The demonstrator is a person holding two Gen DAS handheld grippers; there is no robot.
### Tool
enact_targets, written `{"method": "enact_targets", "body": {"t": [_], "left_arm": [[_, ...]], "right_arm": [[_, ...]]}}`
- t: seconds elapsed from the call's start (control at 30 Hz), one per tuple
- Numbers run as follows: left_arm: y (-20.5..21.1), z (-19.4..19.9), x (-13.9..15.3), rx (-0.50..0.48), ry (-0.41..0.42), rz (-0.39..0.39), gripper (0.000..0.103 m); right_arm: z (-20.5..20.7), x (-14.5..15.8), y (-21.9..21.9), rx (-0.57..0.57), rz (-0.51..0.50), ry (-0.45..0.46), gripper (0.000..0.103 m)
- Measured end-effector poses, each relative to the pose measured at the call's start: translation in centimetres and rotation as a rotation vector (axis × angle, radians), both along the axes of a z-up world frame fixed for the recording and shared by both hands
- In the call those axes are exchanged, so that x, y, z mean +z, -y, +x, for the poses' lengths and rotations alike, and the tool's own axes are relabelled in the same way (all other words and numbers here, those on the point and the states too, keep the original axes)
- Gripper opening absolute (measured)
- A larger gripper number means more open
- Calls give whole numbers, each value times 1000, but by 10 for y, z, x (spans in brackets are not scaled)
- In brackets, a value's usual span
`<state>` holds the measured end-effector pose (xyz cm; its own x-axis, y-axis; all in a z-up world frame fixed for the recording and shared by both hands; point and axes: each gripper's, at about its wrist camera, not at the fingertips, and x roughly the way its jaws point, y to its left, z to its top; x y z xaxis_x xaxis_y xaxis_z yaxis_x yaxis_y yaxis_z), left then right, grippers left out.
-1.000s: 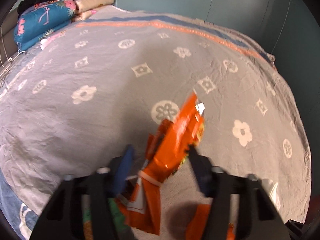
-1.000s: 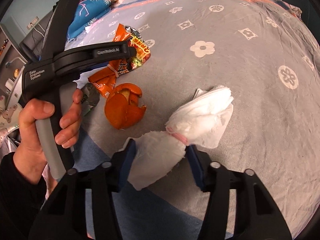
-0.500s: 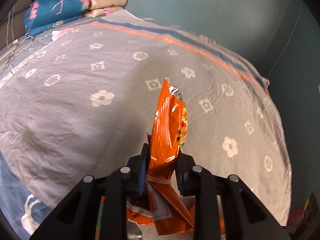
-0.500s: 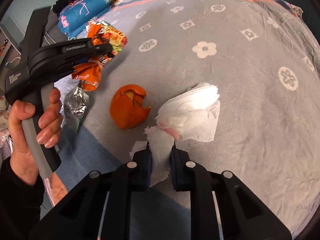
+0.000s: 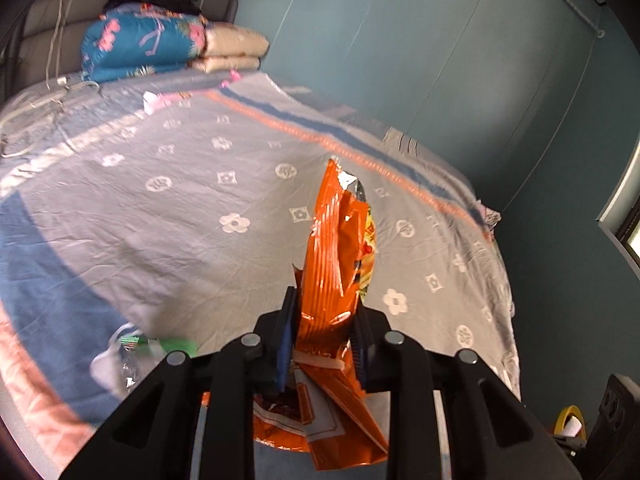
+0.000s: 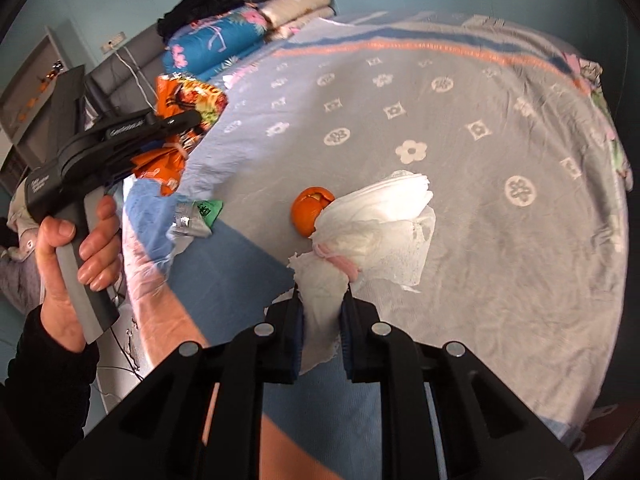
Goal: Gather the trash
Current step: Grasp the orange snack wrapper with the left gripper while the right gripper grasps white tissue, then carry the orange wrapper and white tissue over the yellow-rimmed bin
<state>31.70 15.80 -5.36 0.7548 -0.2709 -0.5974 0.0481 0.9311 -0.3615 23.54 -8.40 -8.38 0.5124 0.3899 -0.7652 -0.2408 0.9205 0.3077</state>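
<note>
My left gripper (image 5: 323, 336) is shut on an orange snack bag (image 5: 340, 256), which stands up between the jaws above the bed. The right wrist view shows that same bag (image 6: 188, 100) held in the air at the left by the left gripper (image 6: 168, 136), with a hand on its handle. My right gripper (image 6: 322, 316) is shut on a wad of white tissue (image 6: 376, 220), lifted off the sheet. An orange peel (image 6: 310, 208) lies on the bed behind the tissue. A crumpled green and silver wrapper (image 6: 196, 218) lies near the bed's edge, and it shows as wrapper (image 5: 132, 356) in the left wrist view.
The bed has a grey sheet (image 6: 500, 140) with white flower prints and blue and orange stripes. Folded quilts (image 5: 140, 48) and black clothes are stacked at the head. A teal wall (image 5: 440, 60) runs along the far side. A roll of yellow tape (image 5: 570, 426) sits on the floor.
Both grippers closed, the left on the snack bag and the right on the tissue. Both then rose, lifting the bag and tissue off the bed.
</note>
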Motion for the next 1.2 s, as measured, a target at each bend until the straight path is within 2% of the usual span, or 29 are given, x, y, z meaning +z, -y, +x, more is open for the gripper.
{"method": "enact_targets", "body": {"t": [0.2,0.33,0.53,0.93,1.2], "left_arm": [[23,-61,33,-7,63,30,23],[44,-97,53,-17,105,49,23],[84,-140,79,-70,148,68,23],[172,-204,121,-235,248,109,23],[223,-230,136,-328,296,129,23]], "right_arm": [[-43,31,26,-2,15,38,15],[-77,53,46,-12,8,98,15],[-113,74,76,-40,8,152,15],[-179,107,155,-181,9,237,15],[-215,117,211,-294,16,286,15]]}}
